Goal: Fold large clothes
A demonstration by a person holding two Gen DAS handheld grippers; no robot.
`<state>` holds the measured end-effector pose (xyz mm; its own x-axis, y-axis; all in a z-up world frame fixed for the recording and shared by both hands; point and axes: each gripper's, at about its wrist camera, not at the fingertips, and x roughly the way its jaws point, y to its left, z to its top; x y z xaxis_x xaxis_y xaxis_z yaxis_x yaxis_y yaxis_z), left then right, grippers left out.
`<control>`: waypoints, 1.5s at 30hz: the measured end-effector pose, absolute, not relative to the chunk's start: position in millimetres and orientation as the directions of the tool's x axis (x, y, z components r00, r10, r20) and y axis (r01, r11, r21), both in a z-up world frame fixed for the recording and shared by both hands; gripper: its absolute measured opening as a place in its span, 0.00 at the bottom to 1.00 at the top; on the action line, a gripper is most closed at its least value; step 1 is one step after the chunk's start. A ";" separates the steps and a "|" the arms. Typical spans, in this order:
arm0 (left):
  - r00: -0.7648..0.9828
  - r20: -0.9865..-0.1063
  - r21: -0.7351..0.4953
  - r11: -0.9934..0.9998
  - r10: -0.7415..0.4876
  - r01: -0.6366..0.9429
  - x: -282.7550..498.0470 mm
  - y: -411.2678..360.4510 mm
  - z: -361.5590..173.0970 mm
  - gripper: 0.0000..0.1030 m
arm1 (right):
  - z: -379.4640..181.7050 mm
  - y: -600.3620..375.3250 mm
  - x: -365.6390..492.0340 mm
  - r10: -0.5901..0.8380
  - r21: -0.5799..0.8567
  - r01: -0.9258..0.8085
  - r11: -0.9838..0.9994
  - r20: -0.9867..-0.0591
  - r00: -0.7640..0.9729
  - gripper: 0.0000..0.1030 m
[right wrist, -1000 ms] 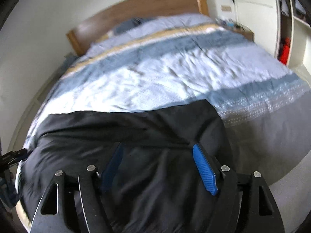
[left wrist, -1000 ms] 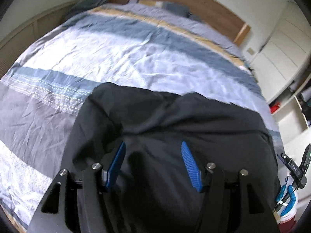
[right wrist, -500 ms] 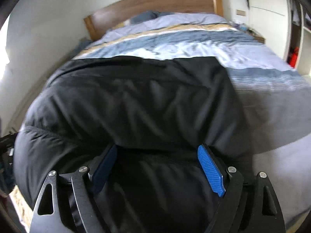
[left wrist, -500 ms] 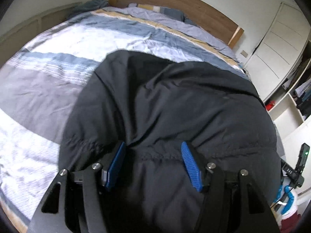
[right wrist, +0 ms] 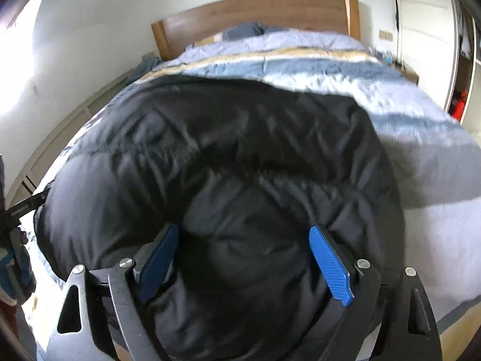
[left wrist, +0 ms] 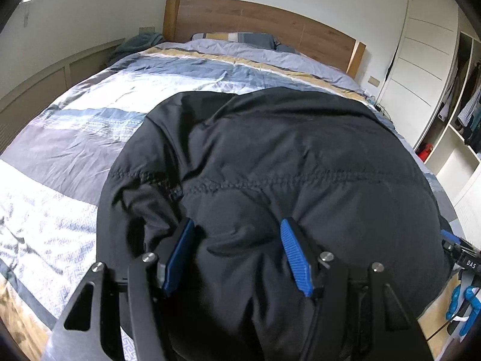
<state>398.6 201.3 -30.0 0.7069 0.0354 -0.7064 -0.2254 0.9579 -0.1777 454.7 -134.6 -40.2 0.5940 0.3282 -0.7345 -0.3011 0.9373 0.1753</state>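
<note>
Both tools grip the black padded jacket: the left tool (left wrist: 237, 252) and the right tool (right wrist: 245, 264) each have puffy fabric bunched between their blue pads, jaws held fairly wide by its bulk. A second ago the jacket (left wrist: 285, 165) lay low ahead of the tools, with much striped duvet (left wrist: 90, 114) showing beyond; now it billows up and fills the view in front of both, its far edge reaching toward the headboard (left wrist: 255, 21). I judge the near hem is being carried forward over the body, the first big fold, with laying it down flat on the bed likely next.
</note>
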 end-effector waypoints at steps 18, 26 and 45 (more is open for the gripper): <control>0.728 -0.681 -0.142 0.961 0.078 -0.236 396.3 195.5 -52.1 0.62 | -66.6 -139.4 459.1 0.333 0.202 -0.275 0.940 -0.714 0.616 0.92; 0.723 -0.685 -0.130 0.962 0.089 -0.241 400.7 192.7 -61.8 0.65 | -73.1 -138.6 460.8 0.340 0.210 -0.276 0.938 -0.709 0.618 0.93; 0.659 -0.733 -0.065 0.947 0.168 -0.314 345.1 264.3 -19.0 0.65 | -44.5 -245.1 444.0 0.194 0.178 -0.088 0.980 -0.768 0.611 0.93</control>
<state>345.1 264.3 -19.0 0.6592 0.1681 -0.7330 -0.3143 0.9471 -0.0654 444.0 -245.1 -44.5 0.6106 0.1937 -0.7679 -0.0876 0.9802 0.1776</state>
